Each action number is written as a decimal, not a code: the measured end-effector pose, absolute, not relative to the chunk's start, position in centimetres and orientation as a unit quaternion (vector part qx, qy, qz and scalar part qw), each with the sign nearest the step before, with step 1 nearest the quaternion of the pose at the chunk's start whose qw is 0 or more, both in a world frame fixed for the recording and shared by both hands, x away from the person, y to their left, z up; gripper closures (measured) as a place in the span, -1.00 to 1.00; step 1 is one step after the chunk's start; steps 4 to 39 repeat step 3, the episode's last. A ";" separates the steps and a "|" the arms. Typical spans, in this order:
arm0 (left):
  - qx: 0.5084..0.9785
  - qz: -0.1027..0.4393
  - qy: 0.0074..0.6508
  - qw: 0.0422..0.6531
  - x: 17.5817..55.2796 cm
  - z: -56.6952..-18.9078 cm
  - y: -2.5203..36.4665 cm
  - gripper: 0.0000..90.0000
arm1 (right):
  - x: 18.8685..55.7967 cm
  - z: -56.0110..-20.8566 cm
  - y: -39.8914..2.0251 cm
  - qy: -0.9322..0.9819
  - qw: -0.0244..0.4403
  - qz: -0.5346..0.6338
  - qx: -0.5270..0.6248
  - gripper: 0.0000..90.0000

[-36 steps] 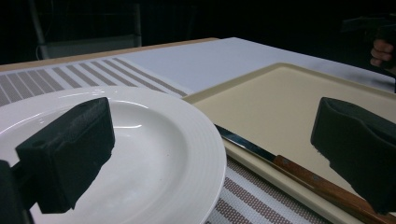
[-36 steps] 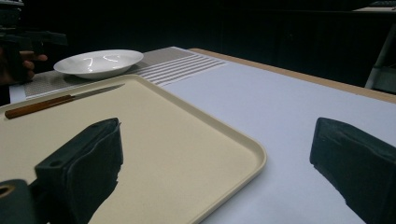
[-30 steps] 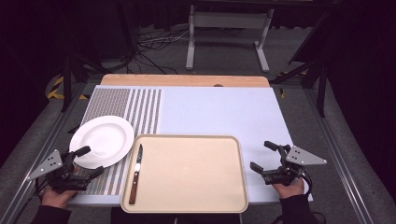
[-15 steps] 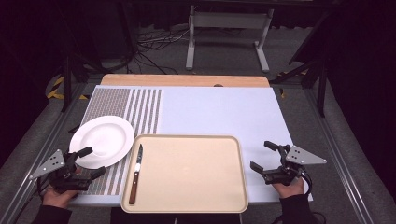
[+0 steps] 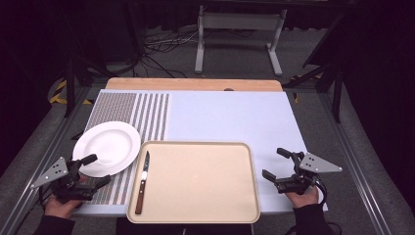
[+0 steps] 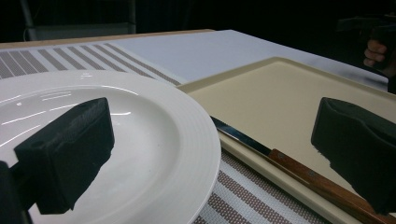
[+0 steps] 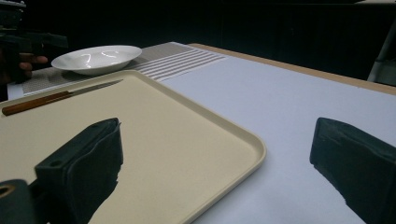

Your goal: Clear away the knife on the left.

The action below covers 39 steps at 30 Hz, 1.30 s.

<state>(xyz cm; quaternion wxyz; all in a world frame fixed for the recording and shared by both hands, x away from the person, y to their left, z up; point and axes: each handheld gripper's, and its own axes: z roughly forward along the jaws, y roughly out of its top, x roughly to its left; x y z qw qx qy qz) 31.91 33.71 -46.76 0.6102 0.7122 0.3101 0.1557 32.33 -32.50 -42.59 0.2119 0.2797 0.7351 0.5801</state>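
Left tool [image 5: 95,170] sits at the near left corner of the worktop [image 5: 230,115], jaws wide, holding nothing; one jaw reaches over the near rim of the white plate [image 5: 107,147], the other stands over the striped mat [image 5: 132,112] just beside the tray; in the left gripper view the plate [image 6: 140,140] fills the space under the left jaw and the knife [image 6: 299,170] runs under the right one. Plate is empty, upright, resting on the striped mat at the left, its right edge just beside the tray's far left corner. Beige tray [image 5: 200,181] lies at the near middle of the worktop; the knife [image 5: 142,182] lies inside along its left wall, wooden handle toward the person, blade pointing away. Right tool [image 5: 276,164] rests on the pale sheet off the tray's right edge, jaws wide, gripping nothing; in the right gripper view its left jaw hangs over the tray [image 7: 154,126], the right jaw over bare sheet.
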 end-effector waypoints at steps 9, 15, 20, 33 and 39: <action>0.713 0.155 0.309 0.610 31.9 -46.7 33.7 -0.99 | 32.4 -42.6 -32.5 0.735 0.213 0.581 0.278 -0.93; 0.713 0.155 0.309 0.610 31.9 -46.7 33.7 -0.99 | 32.4 -42.6 -32.5 0.735 0.213 0.581 0.278 -0.93; 0.713 0.155 0.309 0.610 31.9 -46.7 33.7 -0.99 | 32.4 -42.6 -32.5 0.735 0.213 0.581 0.278 -0.93; 0.713 0.155 0.309 0.610 31.9 -46.7 33.7 -0.99 | 32.4 -42.6 -32.5 0.735 0.213 0.581 0.278 -0.93; 0.713 0.155 0.309 0.610 31.9 -46.7 33.7 -0.99 | 32.4 -42.6 -32.5 0.735 0.213 0.581 0.278 -0.93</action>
